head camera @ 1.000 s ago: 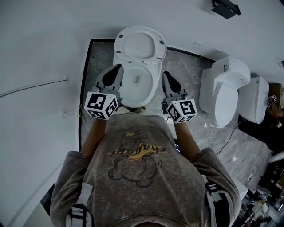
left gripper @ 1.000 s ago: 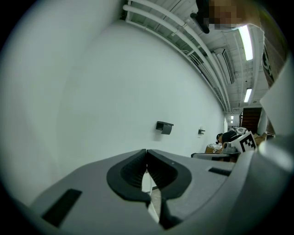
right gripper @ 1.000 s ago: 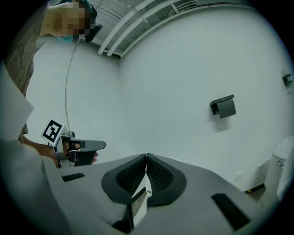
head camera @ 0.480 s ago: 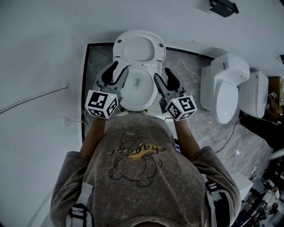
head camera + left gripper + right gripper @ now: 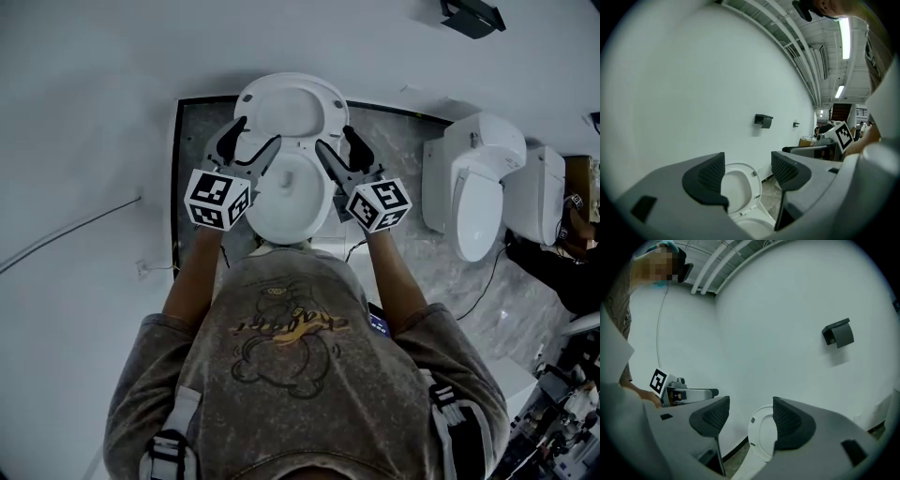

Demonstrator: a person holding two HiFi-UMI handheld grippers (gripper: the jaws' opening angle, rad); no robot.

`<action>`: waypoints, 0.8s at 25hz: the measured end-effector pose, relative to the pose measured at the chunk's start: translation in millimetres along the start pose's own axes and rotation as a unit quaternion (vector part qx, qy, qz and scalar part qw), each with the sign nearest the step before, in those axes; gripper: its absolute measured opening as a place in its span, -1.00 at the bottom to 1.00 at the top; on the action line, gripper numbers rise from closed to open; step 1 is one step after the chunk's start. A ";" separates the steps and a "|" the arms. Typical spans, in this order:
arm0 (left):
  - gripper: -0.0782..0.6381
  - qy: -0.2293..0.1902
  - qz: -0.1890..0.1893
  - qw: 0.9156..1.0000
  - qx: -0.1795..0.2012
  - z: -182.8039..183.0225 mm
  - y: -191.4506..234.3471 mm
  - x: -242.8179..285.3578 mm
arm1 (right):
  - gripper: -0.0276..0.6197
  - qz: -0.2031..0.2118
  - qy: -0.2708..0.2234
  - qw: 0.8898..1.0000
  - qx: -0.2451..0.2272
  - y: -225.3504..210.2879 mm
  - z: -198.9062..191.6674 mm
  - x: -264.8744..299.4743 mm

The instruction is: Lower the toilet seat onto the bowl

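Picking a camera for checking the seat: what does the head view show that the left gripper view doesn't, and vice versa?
Head view only: the person's shirt, a wall cable and two more toilets at the right. Left gripper view only: ceiling lights. Both: the raised seat, the left gripper and the right gripper. Both grippers' jaws have just been opening and stand apart, nothing between them.

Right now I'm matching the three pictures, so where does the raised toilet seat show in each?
Head view: raised toilet seat, top centre, upright by the wall.
Left gripper view: bottom, slightly left of centre.
Right gripper view: bottom centre.
Shared landmark: the black wall box, also on the wall in the left gripper view and the right gripper view.
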State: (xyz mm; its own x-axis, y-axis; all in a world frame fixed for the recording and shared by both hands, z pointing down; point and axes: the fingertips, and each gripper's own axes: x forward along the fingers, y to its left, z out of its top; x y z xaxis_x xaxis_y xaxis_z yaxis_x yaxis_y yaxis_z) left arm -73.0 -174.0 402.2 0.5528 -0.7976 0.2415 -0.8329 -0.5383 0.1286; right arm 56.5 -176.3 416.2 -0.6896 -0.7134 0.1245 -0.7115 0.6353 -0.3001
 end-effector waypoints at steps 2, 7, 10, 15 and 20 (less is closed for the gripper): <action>0.06 0.011 -0.004 1.000 0.009 -4.2 10.6 19.9 | -0.05 0.000 0.011 1.000 -0.011 -14.2 -0.6 16.2; 0.06 0.039 -0.019 0.999 0.013 -22.3 42.0 73.6 | -0.05 0.011 0.046 0.998 -0.040 -46.4 -10.4 62.0; 0.06 0.060 -0.025 0.998 0.011 -39.6 58.3 103.7 | -0.05 0.020 0.065 0.997 -0.045 -63.1 -20.1 89.3; 0.06 0.098 -0.025 0.995 0.024 -71.0 81.2 146.7 | -0.05 0.026 0.096 0.993 -0.057 -91.6 -39.2 128.4; 0.06 0.113 -0.020 0.993 0.016 -88.0 101.0 170.7 | -0.05 0.026 0.125 0.990 -0.061 -109.2 -57.8 149.4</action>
State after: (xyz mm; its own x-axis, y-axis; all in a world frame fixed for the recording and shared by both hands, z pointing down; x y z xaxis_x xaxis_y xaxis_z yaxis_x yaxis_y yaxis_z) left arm -65.2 -340.6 541.0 0.5617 -0.6960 0.4473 -0.8072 -0.5796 0.1117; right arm 23.4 -335.1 522.2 -0.7263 -0.5930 0.3476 -0.6751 0.7105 -0.1985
